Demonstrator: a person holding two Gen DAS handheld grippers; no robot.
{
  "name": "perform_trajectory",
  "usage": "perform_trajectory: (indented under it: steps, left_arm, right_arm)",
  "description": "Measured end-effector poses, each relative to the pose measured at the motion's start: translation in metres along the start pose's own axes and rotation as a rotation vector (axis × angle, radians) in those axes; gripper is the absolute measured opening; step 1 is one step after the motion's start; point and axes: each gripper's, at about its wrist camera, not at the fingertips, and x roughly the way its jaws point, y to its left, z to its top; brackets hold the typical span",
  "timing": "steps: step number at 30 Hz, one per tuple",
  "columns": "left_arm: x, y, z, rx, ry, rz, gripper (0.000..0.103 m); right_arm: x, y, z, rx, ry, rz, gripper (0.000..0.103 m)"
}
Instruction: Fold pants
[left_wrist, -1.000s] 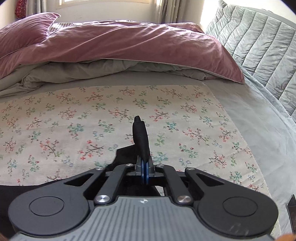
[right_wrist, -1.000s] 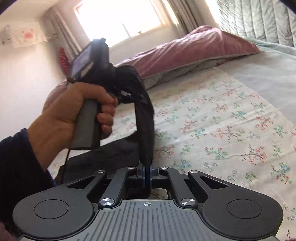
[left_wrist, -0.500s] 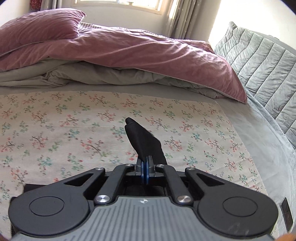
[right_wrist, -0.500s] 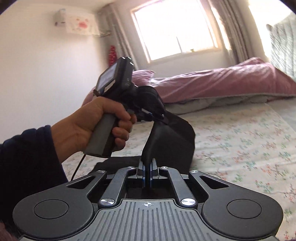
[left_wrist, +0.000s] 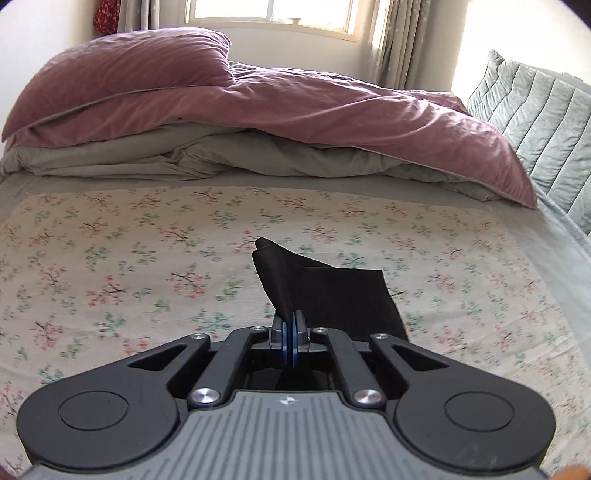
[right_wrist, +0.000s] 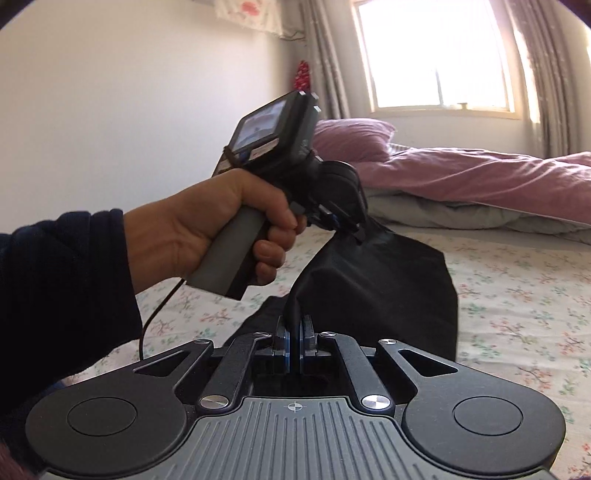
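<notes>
Black pants (right_wrist: 388, 280): lifted at one end above the bed, the cloth hanging in a slack sheet between two claws; the far portion lies on the floral sheet (left_wrist: 147, 258).

Left claw (left_wrist: 290, 328): clenched on a bunched edge of the pants, the fabric rising in a peak just past its blue pads. In the right wrist view this device (right_wrist: 332, 218) is seen held by a hand (right_wrist: 221, 229) in a dark sleeve (right_wrist: 62, 280), a cable trailing from the grip.

Right claw (right_wrist: 294, 332): clamped on another fold of the same pants, cloth pinched between its pads.

Bed: floral sheet over a grey cover; mauve duvet (left_wrist: 314, 110) and pillow (left_wrist: 129, 70) heaped at the far end; quilted grey headboard (left_wrist: 546, 118) to the right.

Window (right_wrist: 439, 55): bright, with curtains on both sides.
</notes>
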Motion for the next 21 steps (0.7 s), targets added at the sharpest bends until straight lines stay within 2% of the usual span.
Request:
perform_trajectory:
  steps: [5, 13, 17, 21]
  left_arm:
    - [-0.010, 0.022, -0.004, 0.009, -0.030, -0.008, 0.012]
    - [0.002, 0.068, -0.043, -0.002, -0.028, 0.015, 0.012]
    - [0.020, 0.086, -0.058, -0.033, 0.016, 0.027, 0.013]
    - [0.021, 0.092, -0.058, -0.062, 0.014, 0.018, 0.013]
  right_arm:
    - [0.032, 0.025, -0.003, -0.046, 0.023, 0.021, 0.004]
    - [0.085, 0.054, -0.020, -0.139, 0.132, 0.033, 0.004]
    - [0.102, 0.072, -0.032, -0.180, 0.193, 0.028, 0.004]
    - [0.112, 0.088, -0.045, -0.221, 0.238, 0.017, 0.004]
